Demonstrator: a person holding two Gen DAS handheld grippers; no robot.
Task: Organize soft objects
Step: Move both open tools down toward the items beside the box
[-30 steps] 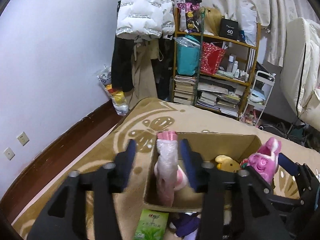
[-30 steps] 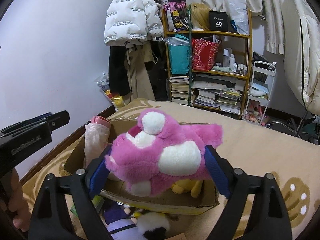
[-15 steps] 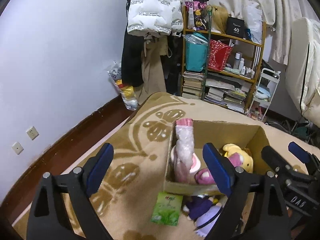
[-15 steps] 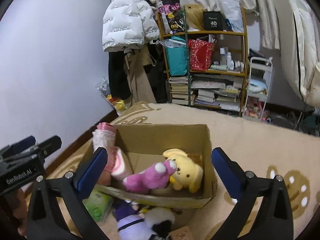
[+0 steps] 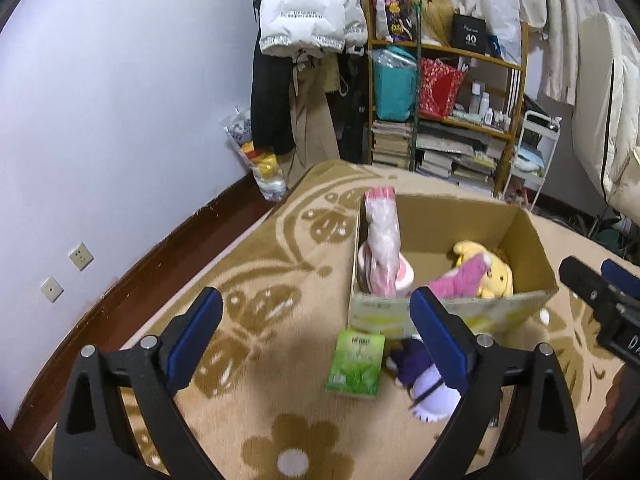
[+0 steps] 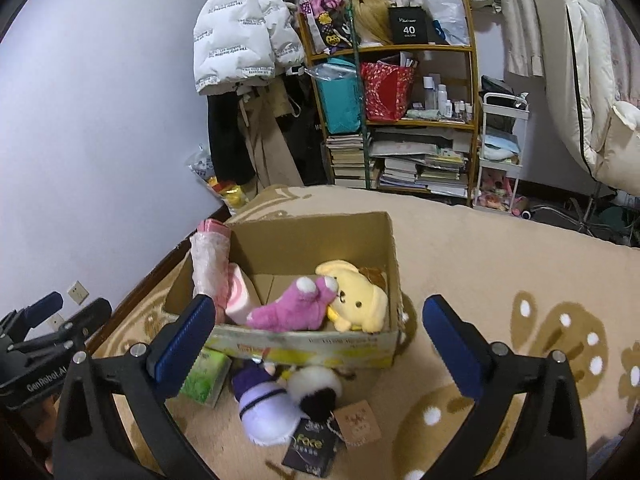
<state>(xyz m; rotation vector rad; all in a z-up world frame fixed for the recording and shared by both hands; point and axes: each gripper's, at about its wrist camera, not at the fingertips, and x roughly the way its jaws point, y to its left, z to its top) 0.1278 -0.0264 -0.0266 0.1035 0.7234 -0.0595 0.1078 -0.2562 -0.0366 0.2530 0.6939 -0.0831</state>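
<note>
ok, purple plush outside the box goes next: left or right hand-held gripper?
Probably right. The purple plush lies between the open right hand-held gripper's jaws, near centre. The left hand-held gripper is open too, but its right finger partly covers the plush.

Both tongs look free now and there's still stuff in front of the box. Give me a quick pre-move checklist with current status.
1. Left tongs empty, jaws just opened: ok.
2. Right tongs empty, wide open: ok.
3. Pink plush inside the cardboard box, beside the yellow plush: ok.
4. Purple plush on the blanket, outside the box: not ok.
5. Green packet outside the box: not ok.
6. Space left in the box: ok.
</note>
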